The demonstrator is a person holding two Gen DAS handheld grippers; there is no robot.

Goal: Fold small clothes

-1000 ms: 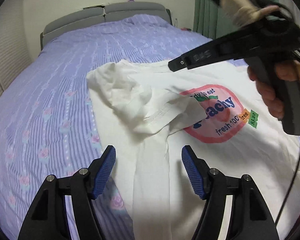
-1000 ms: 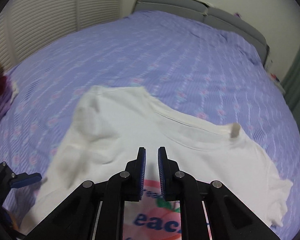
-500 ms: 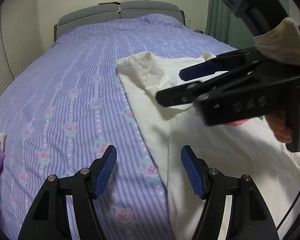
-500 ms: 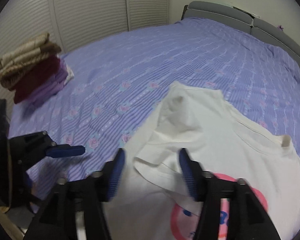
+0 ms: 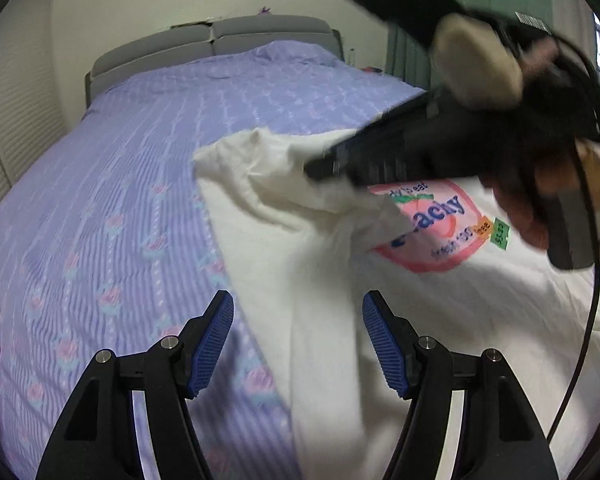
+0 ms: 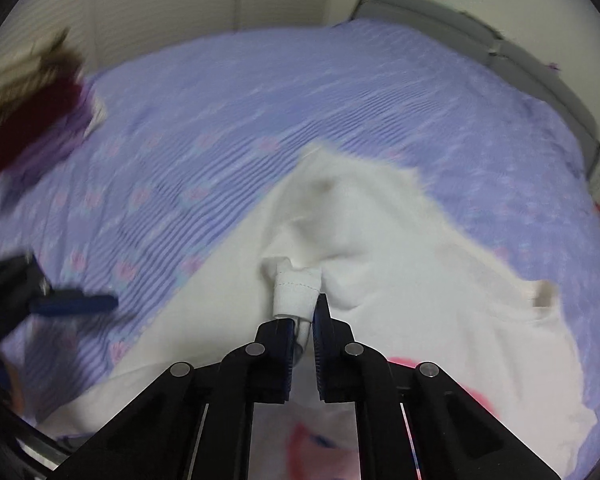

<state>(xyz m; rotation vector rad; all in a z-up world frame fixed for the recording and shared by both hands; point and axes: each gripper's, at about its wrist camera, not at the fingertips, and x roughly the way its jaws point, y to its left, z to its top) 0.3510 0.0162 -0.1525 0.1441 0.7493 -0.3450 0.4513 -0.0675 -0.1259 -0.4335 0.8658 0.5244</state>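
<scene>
A white T-shirt [image 5: 300,264] with a pink peach print [image 5: 440,228] lies on the bed. My right gripper [image 6: 306,320] is shut on the folded sleeve hem [image 6: 296,292] and holds it over the shirt body. It also shows in the left wrist view [image 5: 320,168], held by a hand at the shirt's sleeve. My left gripper [image 5: 298,340] is open and empty, low over the shirt's left side edge. One of its blue fingertips [image 6: 76,304] shows in the right wrist view.
The bed has a purple floral striped cover [image 5: 120,200] and a grey headboard [image 5: 212,44]. A stack of folded clothes [image 6: 32,120] lies at the bed's far left. A black cable [image 5: 592,280] hangs from the right gripper.
My right gripper was open half a second ago and has shut on the sleeve hem. The sleeve is pulled up and inward. My left gripper stays open.
</scene>
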